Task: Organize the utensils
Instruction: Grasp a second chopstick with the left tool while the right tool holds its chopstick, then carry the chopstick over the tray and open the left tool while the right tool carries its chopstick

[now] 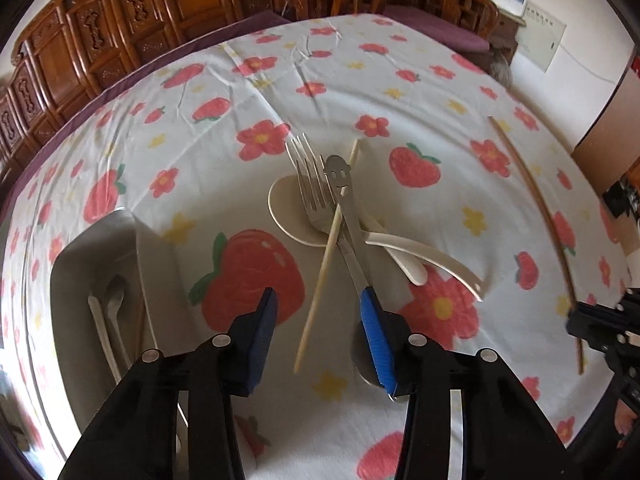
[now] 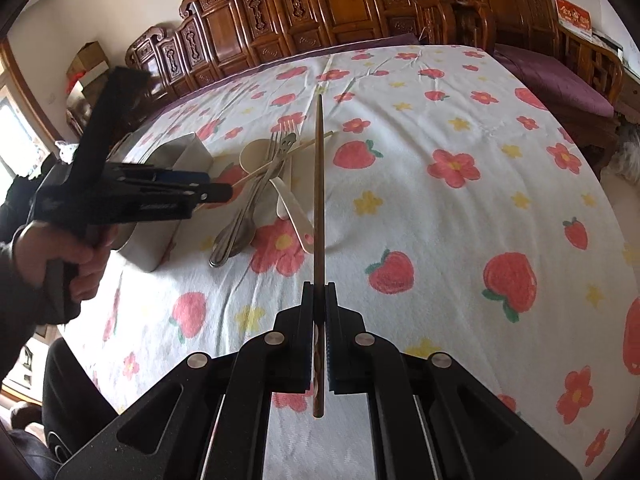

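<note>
White cloth printed with red strawberries and flowers covers the surface (image 1: 440, 92). On it, at the left, stands a pale utensil tray (image 1: 96, 256) already holding a spoon and other pieces. Near the middle lies a tangled pile of utensils (image 1: 336, 220): a cream ladle-shaped spoon, a steel fork, a steel handle stamped with a smiling face, a white spoon, and a pale chopstick (image 1: 320, 280) slanting across them all.

The left gripper (image 1: 320, 320) hovers over the pile, its jaws half open, with the pale chopstick between them but untouched. Because the pieces overlap, closing here could drag the fork along or flick the chopstick sideways.

The right gripper (image 2: 319, 300) has its jaws clamped on a dark brown chopstick (image 2: 319, 184), which juts far forward. Its long free end could swing into the pile or slip.
</note>
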The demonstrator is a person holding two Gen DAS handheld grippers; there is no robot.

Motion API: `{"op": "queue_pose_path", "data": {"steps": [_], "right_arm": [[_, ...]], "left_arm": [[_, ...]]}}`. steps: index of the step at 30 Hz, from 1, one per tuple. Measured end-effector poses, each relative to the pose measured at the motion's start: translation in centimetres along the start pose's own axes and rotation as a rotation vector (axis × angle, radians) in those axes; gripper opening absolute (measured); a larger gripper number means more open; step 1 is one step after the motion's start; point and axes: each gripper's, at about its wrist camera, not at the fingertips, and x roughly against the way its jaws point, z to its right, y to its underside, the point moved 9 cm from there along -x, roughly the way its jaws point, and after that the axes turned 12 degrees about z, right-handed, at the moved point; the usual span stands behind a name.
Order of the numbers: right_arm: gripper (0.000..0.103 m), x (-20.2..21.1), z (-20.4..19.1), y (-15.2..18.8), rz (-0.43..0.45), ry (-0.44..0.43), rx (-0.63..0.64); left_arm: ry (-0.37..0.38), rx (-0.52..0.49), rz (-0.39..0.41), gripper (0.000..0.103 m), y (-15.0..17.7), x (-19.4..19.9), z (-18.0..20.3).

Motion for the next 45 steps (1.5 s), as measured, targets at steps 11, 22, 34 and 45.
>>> {"op": "queue_pose_path", "data": {"steps": [11, 22, 34, 45], "right_arm": [[0.006, 0.8, 1.2, -0.7, 0.013, 0.014, 0.003], [0.006, 0.8, 0.5, -0.3, 0.003, 0.006, 0.025], [0.006, 1.3, 0.7, -0.8, 0.016, 0.002, 0.009], [0.006, 1.6, 0.2, -1.1, 0.025, -0.012, 0.015]], "left_arm": [[-0.039, -0.068, -0.072, 0.020, 0.2, -2.0, 0.1], [-0.063, -0.019, -0.060, 0.004, 0.0, -0.9, 0.3], [-0.077, 0.038, 0.049, 0.004, -0.9, 4.9, 1.3], [-0.077, 0.071, 0.088, 0.004, 1.5, 8.9, 1.3]]}}
